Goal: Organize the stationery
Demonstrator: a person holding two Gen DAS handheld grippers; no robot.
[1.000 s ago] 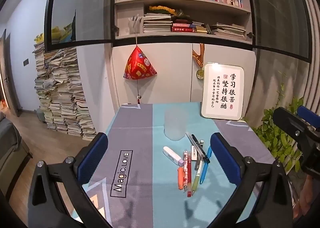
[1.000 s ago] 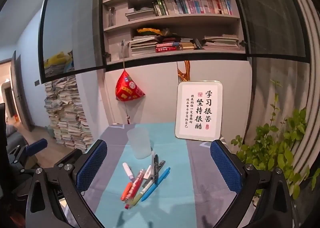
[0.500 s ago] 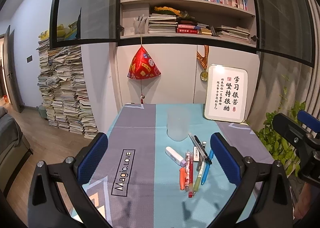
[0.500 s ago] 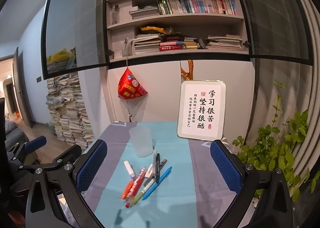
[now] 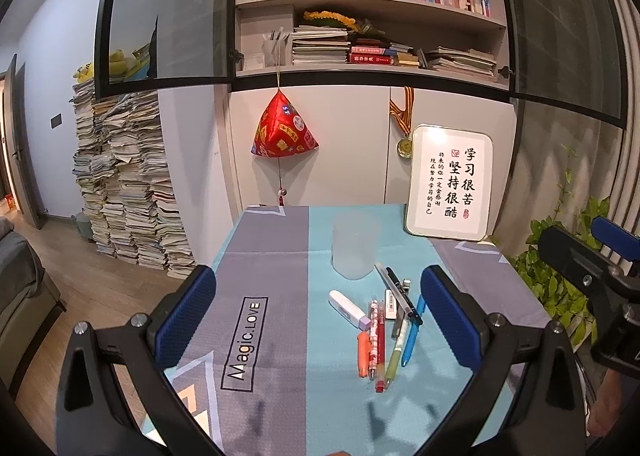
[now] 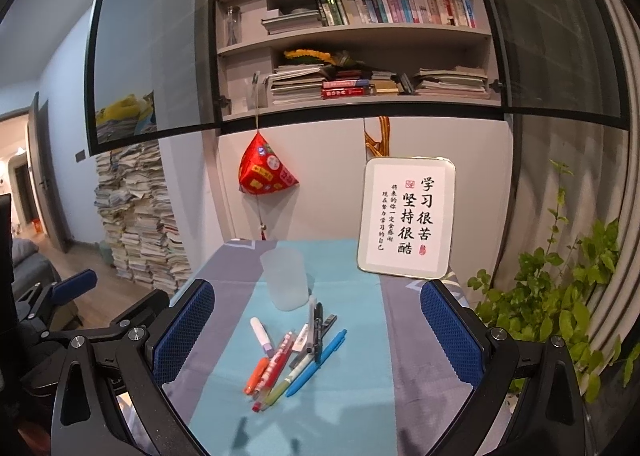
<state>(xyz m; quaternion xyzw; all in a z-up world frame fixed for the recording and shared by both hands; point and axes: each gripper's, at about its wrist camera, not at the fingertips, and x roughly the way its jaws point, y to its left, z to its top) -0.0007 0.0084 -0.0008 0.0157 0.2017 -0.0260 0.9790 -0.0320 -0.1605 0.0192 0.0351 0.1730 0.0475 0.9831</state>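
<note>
Teal-and-grey cloth covered the table (image 5: 280,256), printed "Magic.LOVE" in a black box on its grey band. At the far edge leaned a white framed calligraphy sign (image 6: 408,217) reading 学习很苦 坚持很酷. Both tools hung above the near edge, clear of everything: left gripper (image 5: 318,320) and right gripper (image 6: 316,332) each with blue pads spread wide and nothing between them. A frosted plastic cup (image 6: 285,279) stood upright and apparently empty at mid-table. Just in front of it lay the stationery in a loose heap: blue pen (image 6: 318,360), black pen (image 6: 318,332), red patterned pen (image 6: 276,366), green-barrelled pen (image 6: 280,386), orange marker (image 6: 256,371), white correction pen with a lilac cap (image 6: 261,334). Barrel lettering too small to read. Risks, as judged: pens overlapped, so a pinch might take two or roll neighbours away; the light cup could tip if nudged on loading.
</note>
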